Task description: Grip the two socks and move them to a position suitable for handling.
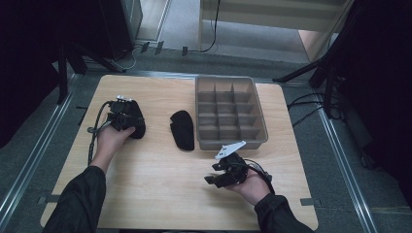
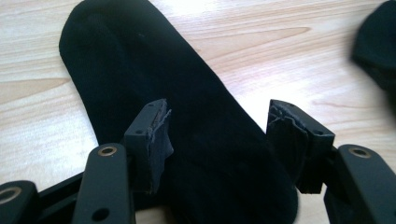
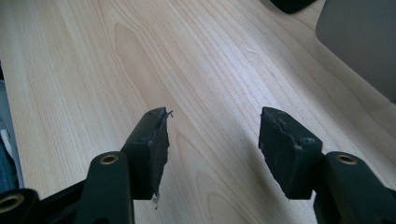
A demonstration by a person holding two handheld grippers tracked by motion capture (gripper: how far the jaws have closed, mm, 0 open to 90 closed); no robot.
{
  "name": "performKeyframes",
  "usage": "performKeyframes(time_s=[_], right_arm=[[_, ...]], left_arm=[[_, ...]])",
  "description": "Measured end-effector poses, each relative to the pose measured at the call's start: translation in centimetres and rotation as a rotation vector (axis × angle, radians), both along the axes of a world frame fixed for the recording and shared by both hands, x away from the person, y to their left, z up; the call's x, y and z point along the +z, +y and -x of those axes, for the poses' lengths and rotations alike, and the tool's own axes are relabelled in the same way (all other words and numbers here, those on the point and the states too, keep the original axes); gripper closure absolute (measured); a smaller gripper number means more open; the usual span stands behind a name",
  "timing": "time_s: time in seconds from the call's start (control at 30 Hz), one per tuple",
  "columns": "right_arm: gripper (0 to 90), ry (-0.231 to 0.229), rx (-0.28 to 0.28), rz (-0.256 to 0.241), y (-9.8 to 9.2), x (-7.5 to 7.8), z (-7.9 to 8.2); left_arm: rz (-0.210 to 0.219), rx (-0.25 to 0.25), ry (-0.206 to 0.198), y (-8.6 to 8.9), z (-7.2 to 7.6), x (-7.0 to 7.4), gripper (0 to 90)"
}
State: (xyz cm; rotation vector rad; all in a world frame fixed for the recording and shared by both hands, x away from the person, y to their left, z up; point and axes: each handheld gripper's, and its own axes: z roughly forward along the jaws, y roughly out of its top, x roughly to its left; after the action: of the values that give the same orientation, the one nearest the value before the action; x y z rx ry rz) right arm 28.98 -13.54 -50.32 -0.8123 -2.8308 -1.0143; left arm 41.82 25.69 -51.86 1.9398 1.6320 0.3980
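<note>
A person seated at a light wooden table point(image 1: 160, 165) holds a two-jaw gripper in each hand. The left gripper point(image 1: 127, 116) hangs over a black sock point(image 2: 154, 93) lying flat on the wood; in the left gripper view its jaws stand wide apart, 1 on each side of the sock's width, with the fabric passing between and below them and nothing pinched. Whether the pads touch the cloth cannot be told.

A 2nd black sock point(image 1: 182, 128) lies well to the right of the left gripper, between it and a grey plastic organiser tray point(image 1: 257, 109); its dark edge shows at the upper right corner of the left gripper view point(image 2: 376, 42). The tray stands just beyond and slightly right of the right gripper point(image 1: 219, 171), the 2nd sock's long side close beside the tray's left wall. Dividers split the tray into 12 compartments, 3 across and 4 deep, and every compartment visible from the high view holds nothing.

The right gripper hovers over bare wood near the table's front edge, its jaws spread wide and gripping nothing. In the right gripper view, the tray's grey wall point(image 3: 359, 42) sits ahead to the right of the jaws and the 2nd sock's tip point(image 3: 289, 4) ahead at the top edge.
</note>
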Motion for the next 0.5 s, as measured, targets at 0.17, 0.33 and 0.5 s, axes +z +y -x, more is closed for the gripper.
performKeyframes(time_s=[0.17,0.33,0.5], right_arm=[[42.3,-0.007,-0.002,0.0,-0.12,0.03,-0.02],[41.9,-0.007,-0.009,0.007,-0.15,-0.02,-0.04],[41.7,-0.009,-0.011,0.008,-0.11,-0.02,-0.04]], left_arm=[[-0.014,0.012,0.009,-0.02,-0.34,-0.84,39.5],[-0.038,0.022,-0.009,0.05,-0.31,-0.99,41.8],[-0.097,0.035,-0.03,-0.37,0.03,-1.11,51.9]])
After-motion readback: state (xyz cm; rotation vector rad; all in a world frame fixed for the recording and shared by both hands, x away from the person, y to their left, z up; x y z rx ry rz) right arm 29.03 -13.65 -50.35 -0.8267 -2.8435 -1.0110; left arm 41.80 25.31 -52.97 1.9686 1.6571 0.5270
